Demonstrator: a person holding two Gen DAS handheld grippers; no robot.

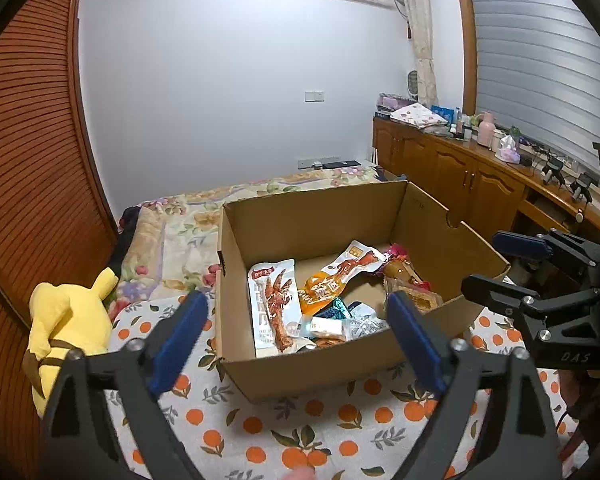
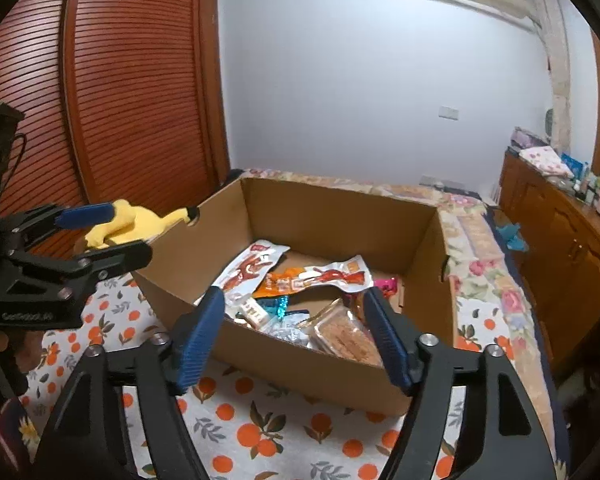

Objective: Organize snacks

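Note:
An open cardboard box [image 1: 308, 216] [image 2: 332, 216] stands on the bed and holds several snack packets. A white chicken-feet packet [image 1: 274, 308] [image 2: 248, 268] lies at its left. An orange packet [image 1: 324, 284] [image 2: 284, 282] and a second white packet [image 1: 358, 262] [image 2: 336, 276] lie in the middle. A clear pack of brown biscuits [image 2: 346, 338] [image 1: 414, 294] lies at the right front. My left gripper [image 1: 296, 312] is open and empty, just before the box's near wall. My right gripper [image 2: 294, 312] is open and empty over the near wall.
The box rests on an orange-print sheet [image 1: 284, 432] [image 2: 284, 432]. A yellow plush toy [image 1: 70, 324] [image 2: 132, 224] lies left of the box. A wooden louvred wardrobe [image 1: 24, 148] stands at the left. A cluttered wooden cabinet [image 1: 460, 168] stands at the right.

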